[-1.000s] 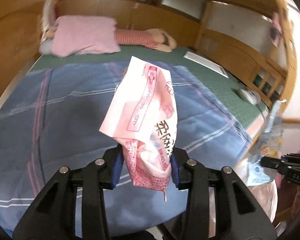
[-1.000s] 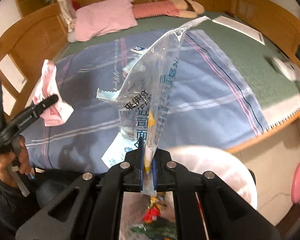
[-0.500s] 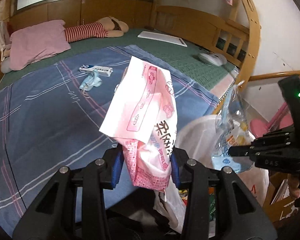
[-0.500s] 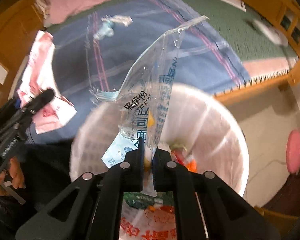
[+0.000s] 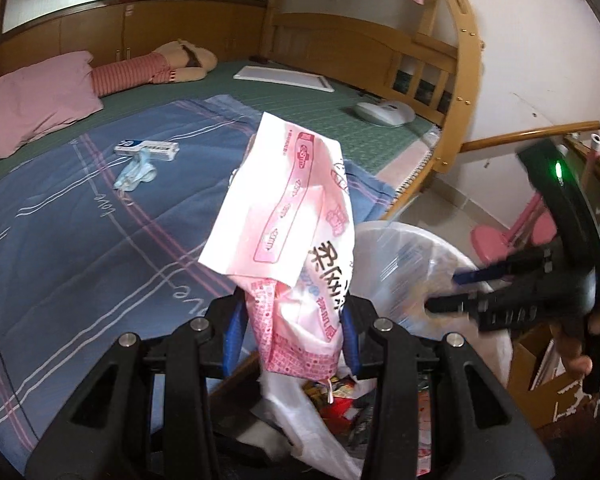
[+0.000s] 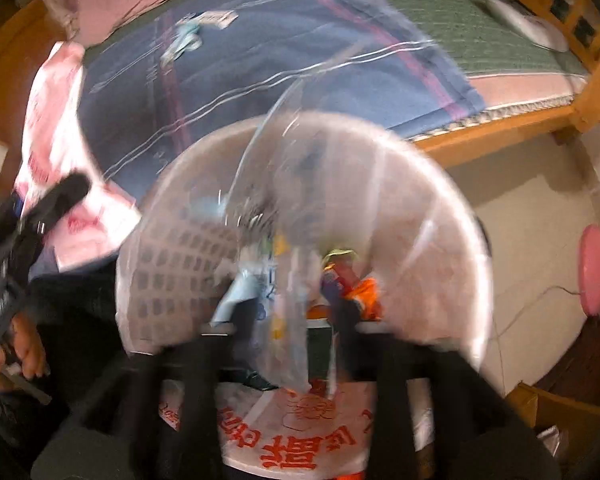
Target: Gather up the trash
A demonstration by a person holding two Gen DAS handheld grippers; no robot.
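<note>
My left gripper (image 5: 292,320) is shut on a pink and white tissue wrapper (image 5: 292,220), which stands up from the jaws at the near edge of the white trash bin (image 5: 400,248). My right gripper (image 6: 296,316) points down into the bin (image 6: 440,208) and its jaws are opening. A clear printed plastic bag (image 6: 292,208) hangs loose between them, blurred, and the pads do not press on it. In the left wrist view the right gripper (image 5: 456,292) reaches over the bin from the right. On the blue blanket lie a small white and blue box (image 5: 146,148) and a crumpled pale blue wrapper (image 5: 134,172).
The bin holds colourful wrappers and a printed bag liner. Behind it is the wooden bed frame (image 6: 500,124). A pink pillow (image 5: 40,108), a striped doll (image 5: 140,72), a white board (image 5: 284,78) and a white device (image 5: 384,114) lie on the bed. A pink stool (image 6: 596,268) stands on the floor.
Both grippers have moved from over the bed to the trash bin. The right jaws, shut on the clear bag before, now stand apart. The left still holds the pink wrapper.
</note>
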